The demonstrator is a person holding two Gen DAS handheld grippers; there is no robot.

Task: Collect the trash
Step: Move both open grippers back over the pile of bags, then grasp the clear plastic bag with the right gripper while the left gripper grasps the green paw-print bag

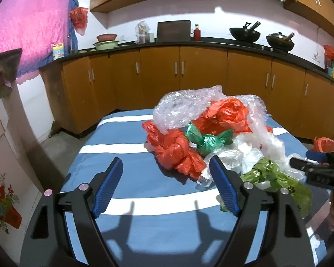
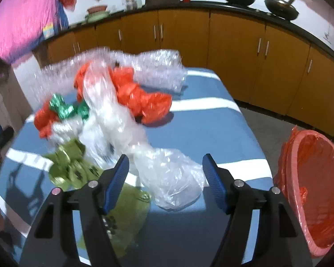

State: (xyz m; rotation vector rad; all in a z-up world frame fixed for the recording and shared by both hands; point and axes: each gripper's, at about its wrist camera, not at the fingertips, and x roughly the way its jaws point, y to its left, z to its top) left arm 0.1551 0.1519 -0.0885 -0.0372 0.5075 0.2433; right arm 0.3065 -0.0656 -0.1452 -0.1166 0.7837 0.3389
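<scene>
A pile of plastic trash lies on the blue-and-white striped table [image 1: 127,178]: bubble wrap [image 1: 184,106], red bags [image 1: 176,153], a dark green bag [image 1: 209,140], clear bags [image 1: 256,146] and a light green bag [image 1: 276,178]. My left gripper [image 1: 167,187] is open and empty, just in front of the nearest red bag. My right gripper [image 2: 165,178] is open, its fingers on either side of a clear bag [image 2: 171,178] without closing on it. The light green bag [image 2: 75,166] lies to its left. A pink bin lined with a red bag [image 2: 314,178] stands at the table's right.
Wooden cabinets [image 1: 180,71] run along the back under a black counter with woks [image 1: 245,34], bowls and bottles. A pink curtain [image 1: 29,22] hangs at the left. The right gripper's body shows at the right edge of the left wrist view [image 1: 320,169].
</scene>
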